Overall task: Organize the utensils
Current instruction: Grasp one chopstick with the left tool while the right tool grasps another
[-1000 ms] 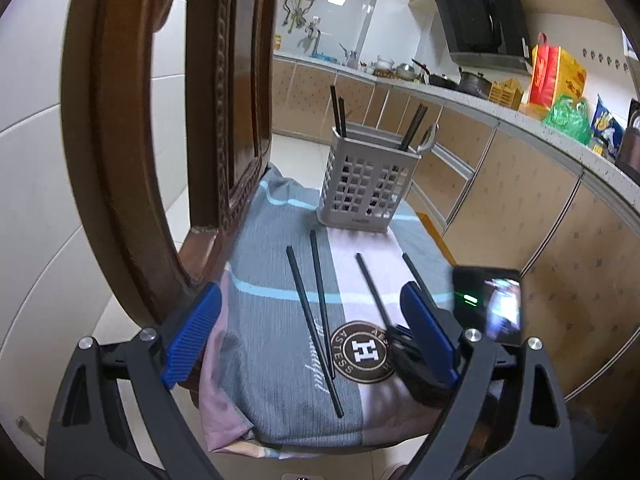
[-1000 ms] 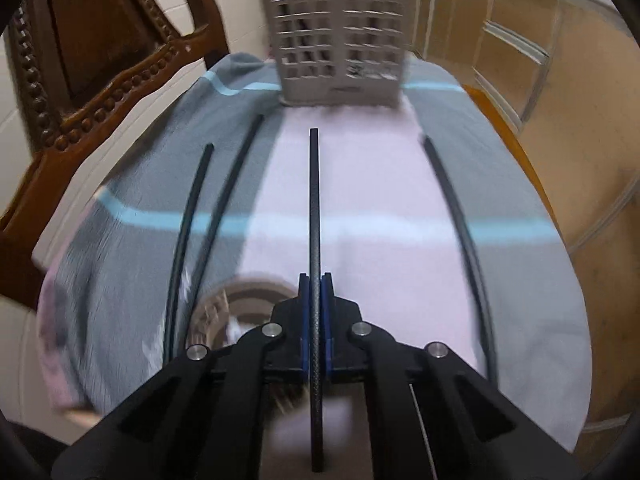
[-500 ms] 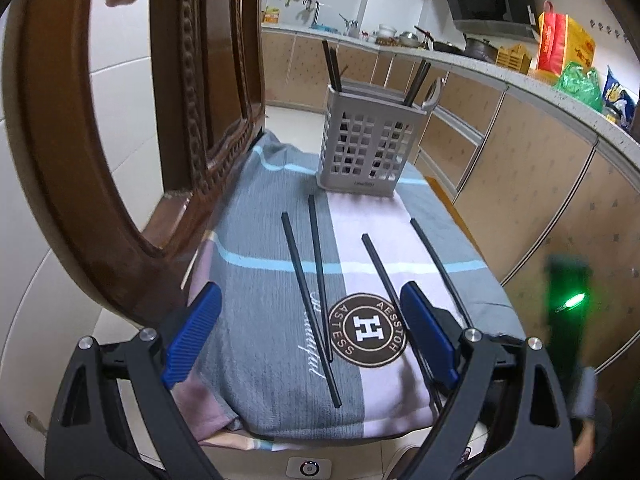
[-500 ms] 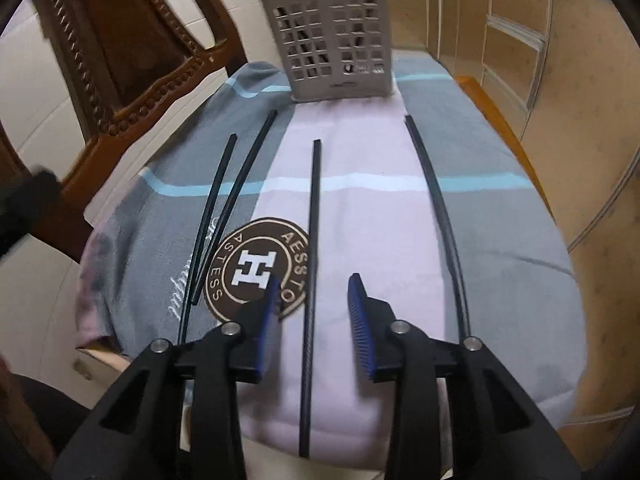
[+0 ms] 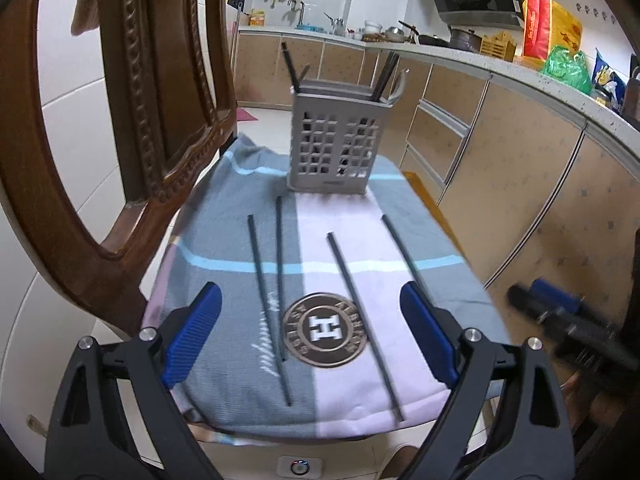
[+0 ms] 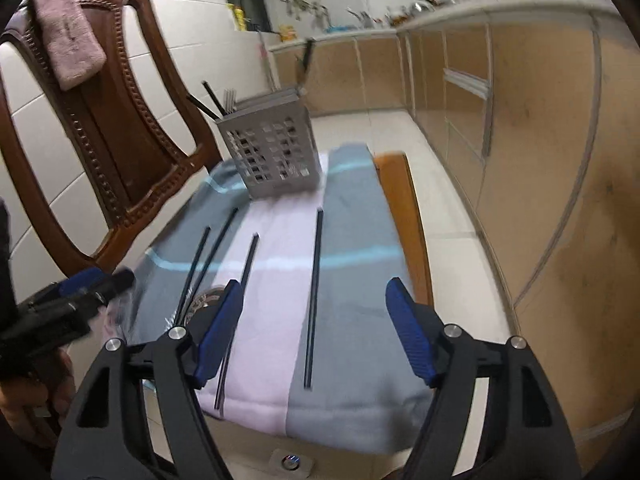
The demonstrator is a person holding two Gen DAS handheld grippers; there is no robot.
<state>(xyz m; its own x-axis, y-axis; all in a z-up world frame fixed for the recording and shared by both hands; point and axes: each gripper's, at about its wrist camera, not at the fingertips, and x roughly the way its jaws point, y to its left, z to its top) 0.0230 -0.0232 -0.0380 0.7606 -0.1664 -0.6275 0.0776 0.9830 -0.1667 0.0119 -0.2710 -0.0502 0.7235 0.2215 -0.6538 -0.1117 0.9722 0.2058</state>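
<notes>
Four black chopsticks [image 5: 362,316] lie loose and roughly parallel on a striped cloth [image 5: 224,240] with a round H emblem; two sit close together on the grey part, two more spaced out to their right. At the cloth's far end stands a grey slotted holder [image 5: 334,148] with several dark sticks already leaning inside. The cloth covers the seat of a carved wooden chair [image 5: 160,92], with a pink towel [image 6: 68,36] draped over its back. The left claw [image 5: 316,336] hangs spread wide over the near edge, gripping nothing. The right claw [image 6: 314,338] has just been opening and stands spread and empty above the cloth. Kitchen cabinets [image 5: 520,184] run along the right.
</notes>
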